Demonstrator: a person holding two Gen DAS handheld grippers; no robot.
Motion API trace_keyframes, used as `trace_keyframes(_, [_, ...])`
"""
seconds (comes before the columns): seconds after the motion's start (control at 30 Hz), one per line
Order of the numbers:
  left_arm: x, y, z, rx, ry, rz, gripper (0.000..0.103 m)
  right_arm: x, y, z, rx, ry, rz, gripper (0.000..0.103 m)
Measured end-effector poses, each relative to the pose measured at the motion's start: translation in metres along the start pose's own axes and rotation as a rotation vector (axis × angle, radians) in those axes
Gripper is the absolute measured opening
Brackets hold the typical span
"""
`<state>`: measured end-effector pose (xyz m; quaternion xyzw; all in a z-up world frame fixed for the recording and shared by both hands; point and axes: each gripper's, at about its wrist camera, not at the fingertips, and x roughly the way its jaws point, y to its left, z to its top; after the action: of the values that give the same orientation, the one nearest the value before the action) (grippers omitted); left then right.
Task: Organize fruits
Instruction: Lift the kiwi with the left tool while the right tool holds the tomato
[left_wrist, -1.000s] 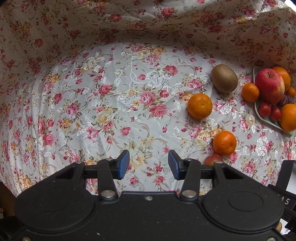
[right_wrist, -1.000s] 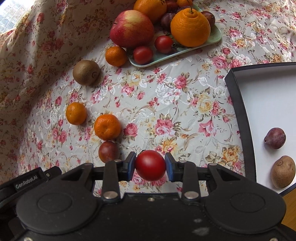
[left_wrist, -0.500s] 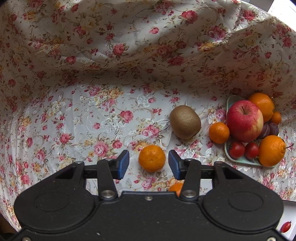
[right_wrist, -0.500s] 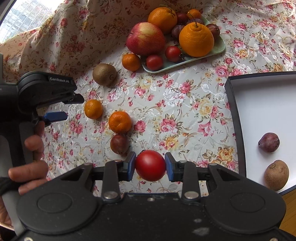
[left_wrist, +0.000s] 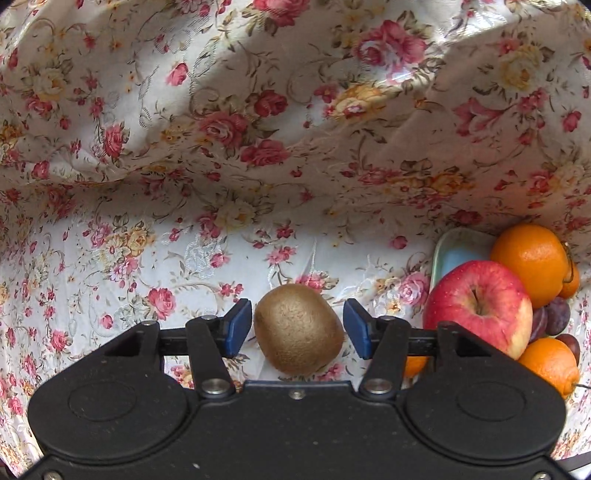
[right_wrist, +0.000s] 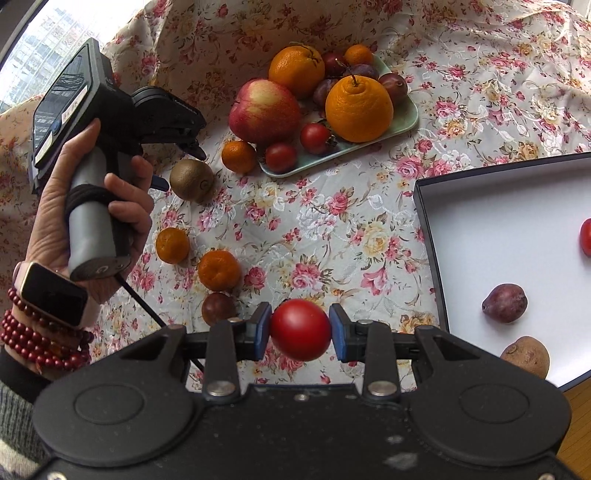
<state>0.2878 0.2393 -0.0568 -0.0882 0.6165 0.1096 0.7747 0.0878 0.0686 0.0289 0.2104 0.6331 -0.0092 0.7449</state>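
Left hand-held gripper (left_wrist: 298, 328): jaws opening, straddling the kiwi (left_wrist: 298, 329) at lower centre of the left wrist view; pads clear of the fruit, which rests on the tabletop (left_wrist: 207, 266). Right hand-held gripper (right_wrist: 300, 329): clamped on a red tomato (right_wrist: 300, 329) at lower centre of the right wrist view. Green plate (right_wrist: 406, 114) of fruit sits upper centre; white tray (right_wrist: 491, 229), at right, contains a plum (right_wrist: 504, 302).

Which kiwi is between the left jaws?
The kiwi on the cloth, left of the apple; the opening jaws flank it without touching. The other kiwi lies in the white box.
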Motion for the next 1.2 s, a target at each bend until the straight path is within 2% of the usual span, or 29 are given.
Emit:
trace_keyframes(0.17, [0.027, 0.010, 0.002, -0.080, 0.073, -0.025, 0.064, 0.001, 0.000, 0.001, 0.000, -0.001, -0.004, 0.034])
trace_keyframes(0.23, [0.031, 0.009, 0.000, -0.081, 0.063, -0.014, 0.067, 0.002, 0.001, 0.001, -0.004, -0.003, -0.005, 0.034])
trace_keyframes(0.3, [0.031, 0.005, -0.001, -0.056, 0.052, 0.002, 0.064, 0.002, 0.001, 0.002, -0.003, -0.009, -0.009, 0.034])
trace_keyframes(0.33, [0.030, 0.003, 0.000, -0.040, 0.047, -0.004, 0.060, 0.003, 0.001, 0.003, -0.004, -0.013, -0.013, 0.034])
trace_keyframes(0.43, [0.020, 0.001, -0.002, -0.048, 0.032, -0.006, 0.060, 0.003, 0.002, 0.004, -0.003, -0.023, -0.028, 0.034])
trace_keyframes(0.57, [-0.005, 0.018, -0.013, -0.069, 0.029, -0.006, 0.060, 0.006, 0.002, 0.005, -0.001, -0.025, -0.037, 0.034])
trace_keyframes(0.7, [-0.048, 0.043, -0.037, -0.079, 0.010, -0.030, 0.060, 0.007, 0.004, 0.005, 0.002, -0.020, -0.034, 0.034])
trace_keyframes(0.9, [-0.093, 0.084, -0.079, -0.104, -0.028, 0.027, 0.060, 0.013, 0.012, 0.004, 0.008, -0.010, -0.044, 0.034])
trace_keyframes(1.03, [-0.103, 0.118, -0.112, -0.136, -0.012, 0.067, 0.060, 0.021, 0.025, 0.001, -0.009, -0.001, -0.044, 0.034])
trace_keyframes(1.2, [-0.105, 0.146, -0.144, -0.187, 0.017, 0.027, 0.060, 0.036, 0.047, -0.006, -0.044, 0.014, -0.066, 0.034])
